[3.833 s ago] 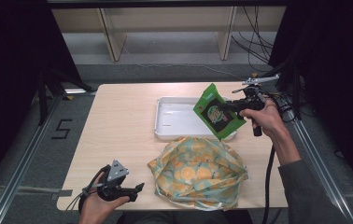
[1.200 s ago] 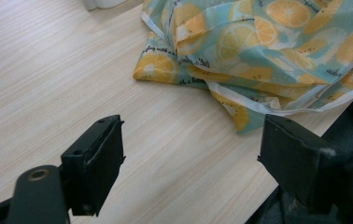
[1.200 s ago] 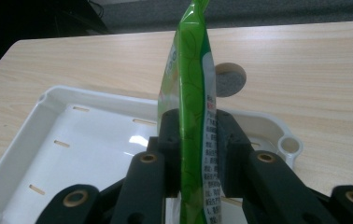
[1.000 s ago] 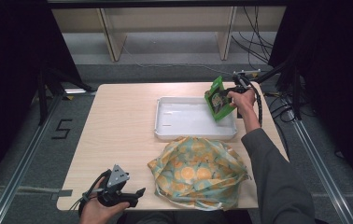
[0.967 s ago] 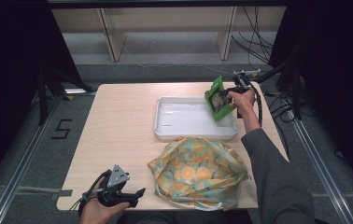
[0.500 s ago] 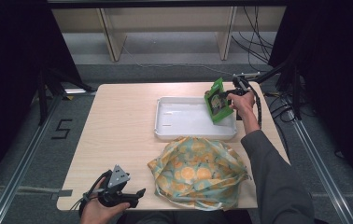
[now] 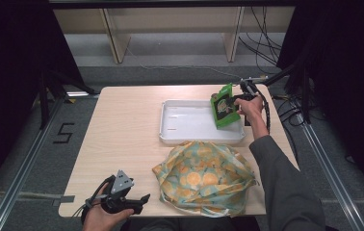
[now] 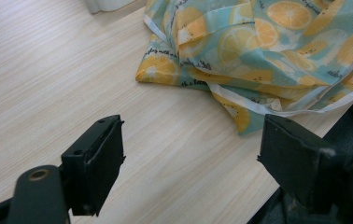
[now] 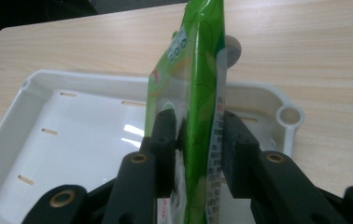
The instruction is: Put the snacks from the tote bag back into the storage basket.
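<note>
A green snack pouch (image 7: 224,110) hangs over the right end of the white tray (image 7: 180,129), with my right gripper (image 7: 239,101) shut on it. In the right gripper view the pouch (image 9: 198,74) stands on edge, pinched between both black jaws of the right gripper (image 9: 194,149) above the tray (image 9: 62,130). My left gripper (image 7: 139,202) rests at the table's front left edge, open and holding nothing. In the left gripper view the left gripper (image 8: 191,161) has its jaws wide apart over bare wood, close to the lemon-print cloth bag (image 8: 268,51).
The lemon-print cloth bag (image 7: 204,175) lies bunched at the front centre, just in front of the tray. The wooden table (image 7: 122,130) is bare to the left of the tray. Cables (image 7: 271,113) hang off the table's right edge.
My right gripper has carried the green pouch away from me to the tray's far right end and lowered it a little. The left gripper has stayed put.
</note>
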The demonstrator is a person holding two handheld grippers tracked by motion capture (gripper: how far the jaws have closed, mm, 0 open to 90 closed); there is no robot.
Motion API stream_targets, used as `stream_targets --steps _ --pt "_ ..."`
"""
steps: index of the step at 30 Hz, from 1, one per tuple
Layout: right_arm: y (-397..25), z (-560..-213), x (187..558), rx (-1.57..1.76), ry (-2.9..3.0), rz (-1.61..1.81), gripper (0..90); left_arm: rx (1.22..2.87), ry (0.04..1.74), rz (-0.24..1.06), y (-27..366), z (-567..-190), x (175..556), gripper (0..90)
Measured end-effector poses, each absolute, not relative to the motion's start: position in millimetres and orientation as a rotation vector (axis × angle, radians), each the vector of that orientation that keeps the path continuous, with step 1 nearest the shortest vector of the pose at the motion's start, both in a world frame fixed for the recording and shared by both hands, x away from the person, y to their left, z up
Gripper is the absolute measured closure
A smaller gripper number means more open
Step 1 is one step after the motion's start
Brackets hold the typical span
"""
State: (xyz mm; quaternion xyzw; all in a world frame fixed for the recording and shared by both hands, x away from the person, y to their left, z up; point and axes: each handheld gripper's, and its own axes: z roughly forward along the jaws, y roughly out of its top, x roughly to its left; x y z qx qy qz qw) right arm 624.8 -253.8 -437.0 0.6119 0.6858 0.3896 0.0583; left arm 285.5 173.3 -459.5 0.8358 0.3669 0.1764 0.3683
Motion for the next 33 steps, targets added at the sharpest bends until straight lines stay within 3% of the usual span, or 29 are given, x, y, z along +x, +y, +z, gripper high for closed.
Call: stream_targets --steps 14,25,33 --pt "-262 -447 629 1.730 2.102 1.170 66.6 2.152 0.928 0.458 173 -459 285 21.2" --pt "-258 -443 625 1.912 2.058 1.107 67.4 2.134 0.940 0.450 172 -460 284 21.1" --pt "-264 -440 624 1.838 2.096 1.076 67.4 2.148 0.934 0.452 172 -459 284 21.2"
